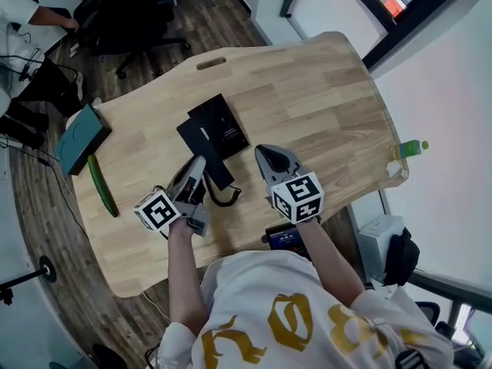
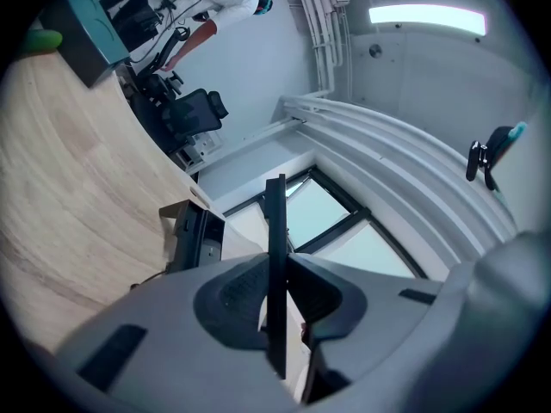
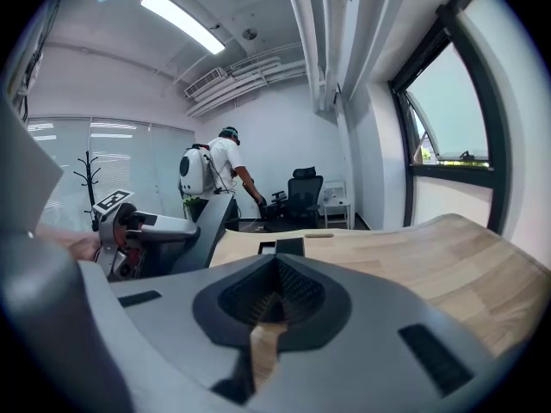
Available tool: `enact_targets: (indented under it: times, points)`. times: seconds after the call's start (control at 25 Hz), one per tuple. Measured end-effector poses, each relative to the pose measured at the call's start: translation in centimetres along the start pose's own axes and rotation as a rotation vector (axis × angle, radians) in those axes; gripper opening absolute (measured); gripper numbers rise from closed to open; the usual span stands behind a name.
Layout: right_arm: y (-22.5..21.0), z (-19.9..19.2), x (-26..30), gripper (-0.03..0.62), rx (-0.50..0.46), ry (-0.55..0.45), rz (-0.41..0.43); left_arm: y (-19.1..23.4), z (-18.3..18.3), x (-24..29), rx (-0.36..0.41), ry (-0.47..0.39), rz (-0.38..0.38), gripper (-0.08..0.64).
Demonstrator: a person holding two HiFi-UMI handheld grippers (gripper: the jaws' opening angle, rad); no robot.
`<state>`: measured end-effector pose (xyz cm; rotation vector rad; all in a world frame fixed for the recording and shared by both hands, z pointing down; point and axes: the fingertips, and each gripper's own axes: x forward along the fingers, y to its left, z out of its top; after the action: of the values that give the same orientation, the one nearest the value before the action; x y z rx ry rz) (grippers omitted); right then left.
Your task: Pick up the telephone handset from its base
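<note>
A flat black telephone base (image 1: 224, 121) lies in the middle of the wooden table (image 1: 323, 98). The black handset (image 1: 201, 141) slants over the base's near left side. My left gripper (image 1: 201, 166) is shut on the handset's near end, and a coiled cord (image 1: 224, 198) hangs below it. In the left gripper view the handset (image 2: 275, 265) shows edge-on, clamped between the pads, with the base (image 2: 193, 236) behind it. My right gripper (image 1: 266, 155) is to the right of the handset, shut, with nothing in it. In the right gripper view the base (image 3: 282, 247) lies ahead.
A teal box (image 1: 80, 138) and a cucumber (image 1: 101, 184) lie at the table's left edge. A green bottle (image 1: 412, 148) stands off the right corner. Office chairs (image 1: 131, 14) and a person (image 1: 23, 14) are beyond the far side.
</note>
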<state>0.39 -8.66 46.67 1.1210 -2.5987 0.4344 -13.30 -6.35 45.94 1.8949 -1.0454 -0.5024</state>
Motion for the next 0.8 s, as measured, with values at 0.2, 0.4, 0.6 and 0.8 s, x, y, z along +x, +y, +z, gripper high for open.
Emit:
enact_targets:
  times: [0.2, 0.4, 0.6, 0.8]
  points:
    - [1.0, 1.0, -0.6, 0.005, -0.008, -0.033, 0.020, -1.3, 0.1, -0.7, 0.014, -0.010, -0.012, 0.071]
    - [1.7, 1.7, -1.6, 0.005, -0.006, -0.056, 0.027, -2.8, 0.6, -2.0, 0.010, -0.033, -0.041, 0.071]
    - [2.1, 2.1, -2.3, 0.005, -0.027, -0.071, 0.022, -4.0, 0.6, -3.0, 0.002, -0.048, -0.059, 0.072]
    - [2.6, 2.3, -2.8, 0.005, -0.024, -0.087, 0.021, -4.8, 0.8, -3.6, 0.027, -0.049, -0.085, 0.071]
